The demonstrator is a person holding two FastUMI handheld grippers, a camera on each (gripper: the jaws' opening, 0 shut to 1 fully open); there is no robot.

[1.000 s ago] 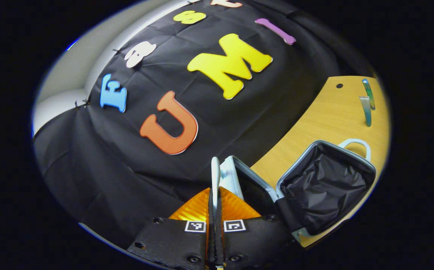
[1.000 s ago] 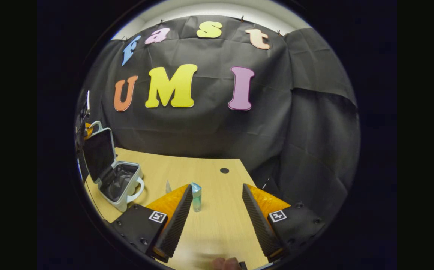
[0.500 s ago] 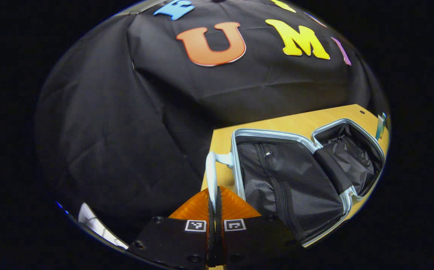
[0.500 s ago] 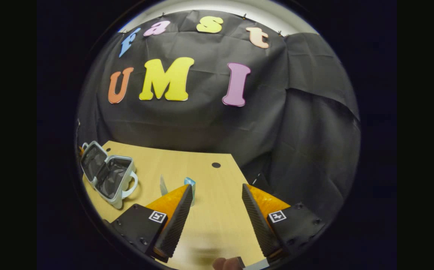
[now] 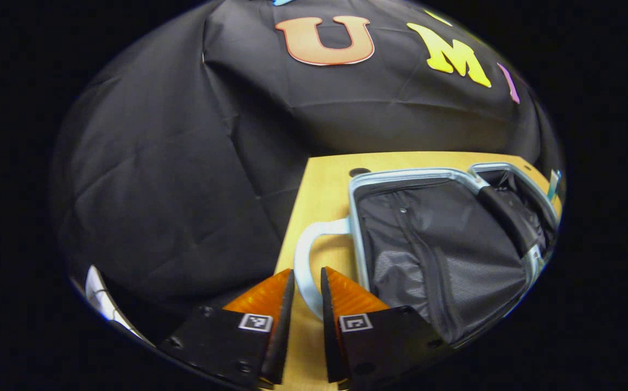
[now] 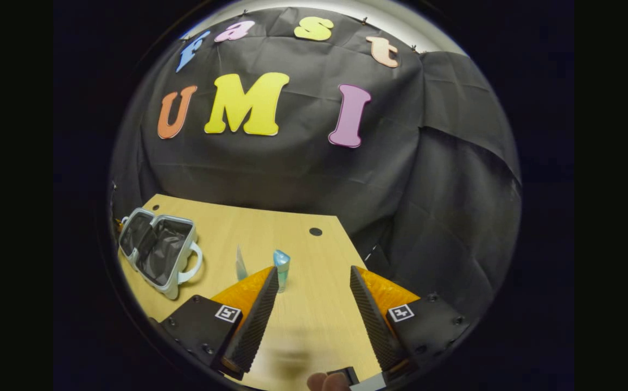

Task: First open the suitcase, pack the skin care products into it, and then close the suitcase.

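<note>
The pale blue suitcase (image 5: 444,255) lies open and flat on the wooden table (image 5: 324,190), its black lining facing up. My left gripper (image 5: 306,279) is open, and the lid's white handle (image 5: 302,255) passes loosely between its fingers. In the right gripper view the open suitcase (image 6: 156,250) lies at the far left. Two skin care tubes stand mid-table: a clear one (image 6: 241,264) and a teal one (image 6: 281,267). My right gripper (image 6: 312,271) hovers open above the table (image 6: 303,326), with the teal tube just beyond its left finger. The edge of a tube (image 5: 552,184) peeks past the suitcase.
The black cloth wall rises right behind the table. A small round hole (image 6: 316,232) sits near the table's back edge, and another hole (image 5: 358,172) lies behind the suitcase lid. A person's fingertip (image 6: 324,382) shows at the bottom of the right gripper view.
My left gripper swung the lid down flat by its handle, then opened and let the handle go. The right gripper stayed open and hardly moved.
</note>
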